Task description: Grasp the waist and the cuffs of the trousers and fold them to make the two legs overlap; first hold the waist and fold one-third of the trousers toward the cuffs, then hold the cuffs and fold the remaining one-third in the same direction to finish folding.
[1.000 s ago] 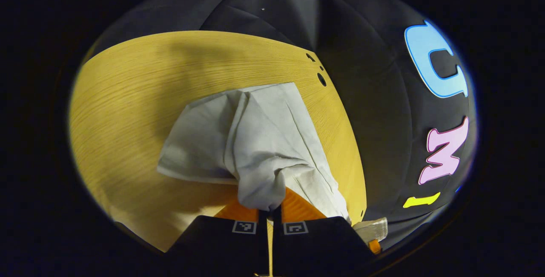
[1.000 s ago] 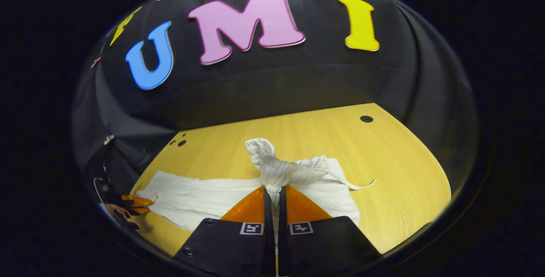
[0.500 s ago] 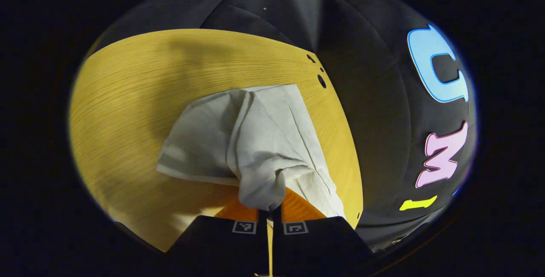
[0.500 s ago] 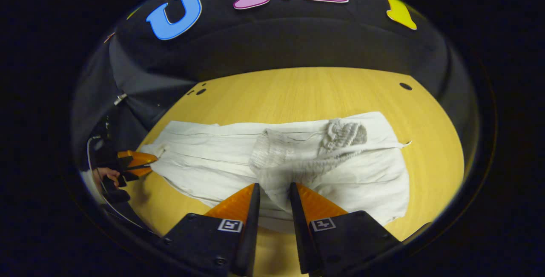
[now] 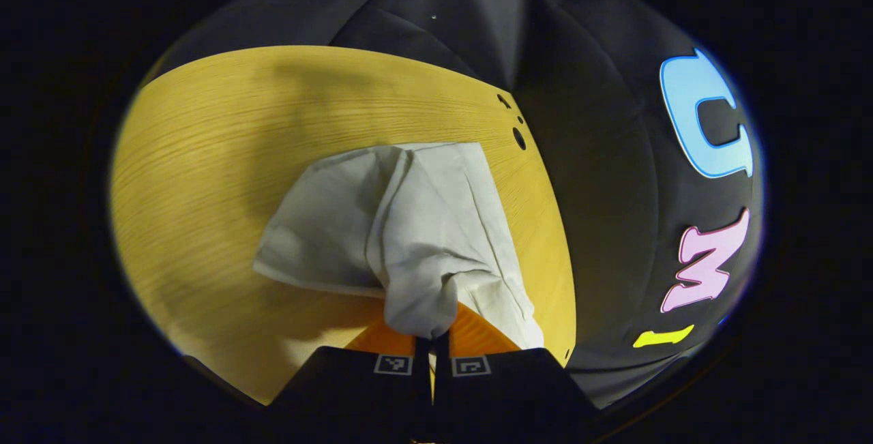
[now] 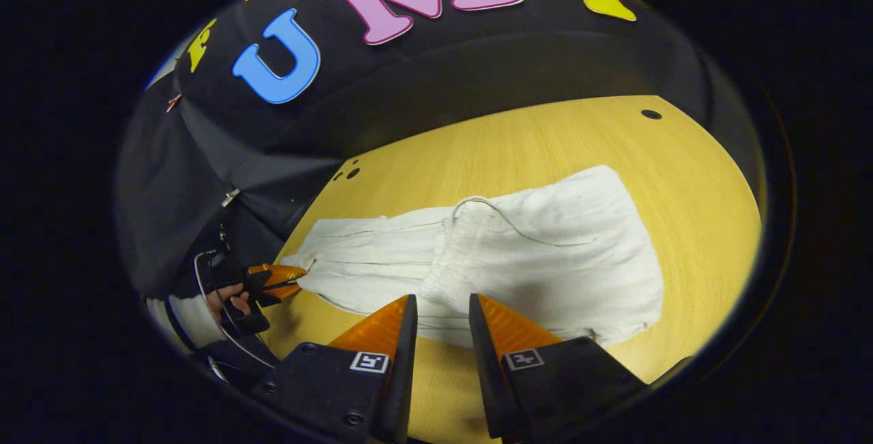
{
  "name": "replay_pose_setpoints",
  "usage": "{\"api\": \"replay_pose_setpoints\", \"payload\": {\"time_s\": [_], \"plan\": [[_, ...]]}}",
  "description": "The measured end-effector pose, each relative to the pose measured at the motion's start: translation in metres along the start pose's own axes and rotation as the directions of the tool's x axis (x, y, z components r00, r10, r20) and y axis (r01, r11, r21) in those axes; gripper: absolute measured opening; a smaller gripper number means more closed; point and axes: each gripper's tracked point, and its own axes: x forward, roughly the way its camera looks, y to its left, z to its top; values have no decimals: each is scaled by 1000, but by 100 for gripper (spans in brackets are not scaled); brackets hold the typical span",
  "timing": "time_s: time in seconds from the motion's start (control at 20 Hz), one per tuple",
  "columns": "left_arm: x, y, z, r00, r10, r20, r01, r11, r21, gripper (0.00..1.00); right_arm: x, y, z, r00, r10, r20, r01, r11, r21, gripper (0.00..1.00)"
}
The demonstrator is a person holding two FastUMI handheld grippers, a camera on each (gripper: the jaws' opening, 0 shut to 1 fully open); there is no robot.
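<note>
1. Across the middle of the right gripper view, the trousers point(image 6: 518, 253) lie flat on the wooden table point(image 6: 689, 178). Their long axis runs from the left of the frame, where the cuffs are, to the right.
2. At the right, the waist part is folded over toward the cuffs, and its gathered waistband point(image 6: 443, 253) now sits near the middle of the cloth with a thin drawstring point(image 6: 505, 215) lying on top.
3. At the bottom of this view, the right gripper point(image 6: 440, 311) has its fingers apart with nothing between them, just at the near edge of the cloth. Half a second ago the waistband was still bunched up between them; now it is let go and lies flat.
4. At the left edge of the same view, the left gripper point(image 6: 283, 279), held by a hand point(image 6: 228, 301), touches the cuff end.
5. In the left gripper view, the left gripper point(image 5: 431, 342) is closed on a bunch of the cuff fabric point(image 5: 416, 294), the same as in the earlier frames. The cloth stretches away from it toward the upper middle of the frame.
</note>
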Motion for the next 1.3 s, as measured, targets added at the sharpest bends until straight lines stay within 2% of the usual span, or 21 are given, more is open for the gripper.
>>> {"api": "replay_pose_setpoints", "payload": {"time_s": [0.15,0.35,0.45,0.6,0.8,0.95,1.1,1.3], "plan": [[-5,-35,10,997,-68,33,68,998,3,6,-22,-27,-4,999,-33,10,33,998,58,47],[-13,-90,11,985,-163,52,154,978,137,6,-48,-61,1,996,-79,39,75,992,98,47],[-13,-120,5,978,-202,48,187,957,221,6,-58,-74,9,994,-92,66,84,990,115,46],[-15,-167,-14,962,-270,38,240,904,353,6,-71,-91,23,989,-107,103,93,987,130,46],[-18,-230,-62,933,-359,-12,316,803,506,6,-86,-115,31,983,-133,130,114,984,140,47],[-20,-263,-109,917,-392,-76,356,715,602,6,-96,-129,32,979,-150,138,127,979,160,46],[-12,-280,-160,916,-374,-146,360,602,713,6,-106,-142,29,975,-171,142,144,973,177,46],[3,-279,-231,920,-302,-249,368,447,815,6,-121,-162,25,967,-208,149,175,962,209,47]]}}
